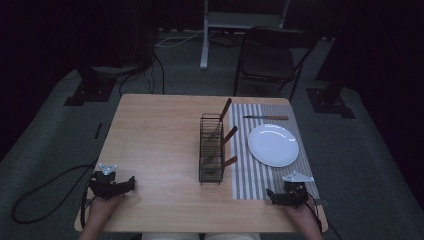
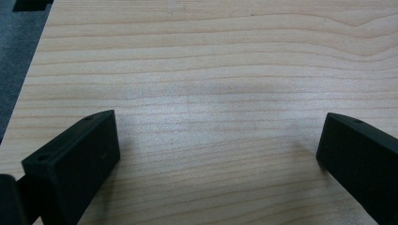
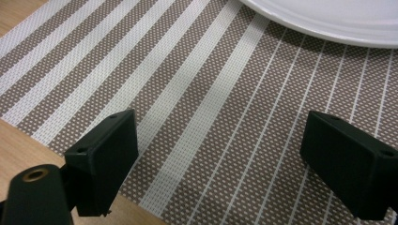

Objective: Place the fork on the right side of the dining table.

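Observation:
A black wire cutlery rack (image 1: 211, 149) stands in the middle of the wooden table (image 1: 155, 135), with several wooden-handled utensils (image 1: 229, 136) leaning out of it. To its right a white plate (image 1: 273, 145) lies on a striped placemat (image 1: 250, 170); a knife (image 1: 266, 118) lies beyond the plate. My left gripper (image 1: 131, 183) rests at the table's near left, open over bare wood (image 2: 216, 136). My right gripper (image 1: 270, 195) sits at the near right, open above the placemat (image 3: 211, 122), with the plate's rim (image 3: 328, 23) just ahead. Nothing is between either pair of jaws.
A dark folding chair (image 1: 267, 60) and a white stand (image 1: 205, 40) are beyond the far edge of the table. Cables (image 1: 45, 195) trail on the grey floor at the left. Bare wood stretches across the table's left half.

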The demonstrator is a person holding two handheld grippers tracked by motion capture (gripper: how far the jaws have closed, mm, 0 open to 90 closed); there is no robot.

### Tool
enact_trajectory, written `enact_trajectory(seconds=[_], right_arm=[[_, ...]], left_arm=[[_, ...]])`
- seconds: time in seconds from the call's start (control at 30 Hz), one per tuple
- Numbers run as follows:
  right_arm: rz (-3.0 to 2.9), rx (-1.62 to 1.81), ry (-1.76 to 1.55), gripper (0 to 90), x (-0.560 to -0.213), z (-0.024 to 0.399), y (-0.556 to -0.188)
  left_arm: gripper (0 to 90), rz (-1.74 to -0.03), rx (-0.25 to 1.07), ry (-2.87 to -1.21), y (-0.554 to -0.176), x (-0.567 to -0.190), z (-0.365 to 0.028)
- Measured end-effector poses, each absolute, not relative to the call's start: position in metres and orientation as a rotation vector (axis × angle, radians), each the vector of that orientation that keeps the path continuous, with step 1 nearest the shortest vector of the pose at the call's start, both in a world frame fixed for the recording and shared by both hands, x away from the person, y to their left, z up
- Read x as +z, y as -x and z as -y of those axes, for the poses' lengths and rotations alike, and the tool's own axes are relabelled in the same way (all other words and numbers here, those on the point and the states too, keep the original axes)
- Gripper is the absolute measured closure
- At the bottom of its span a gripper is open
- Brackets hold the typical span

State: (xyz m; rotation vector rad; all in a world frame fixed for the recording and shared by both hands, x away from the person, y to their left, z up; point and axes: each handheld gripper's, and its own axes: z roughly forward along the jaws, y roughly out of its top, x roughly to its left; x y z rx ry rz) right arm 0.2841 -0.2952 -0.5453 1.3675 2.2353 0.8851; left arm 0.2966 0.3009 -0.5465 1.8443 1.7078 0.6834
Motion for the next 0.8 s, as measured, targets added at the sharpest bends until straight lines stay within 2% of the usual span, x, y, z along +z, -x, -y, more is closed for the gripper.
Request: enact_trajectory(seconds=[0.5,0.8], right_arm=[[-2.285,0.82,-1.399,13.7,-0.539,0.29,-0.29],[-2.298,0.903,-1.372,13.7,-0.522,0.286,-0.294]], left_arm=[[0.1,-1.708,0.684,-1.844,-0.297,-0.547,-0.301],[0.1,-1.708,0.684,-1.844,-0.297,-0.547,-0.301]])
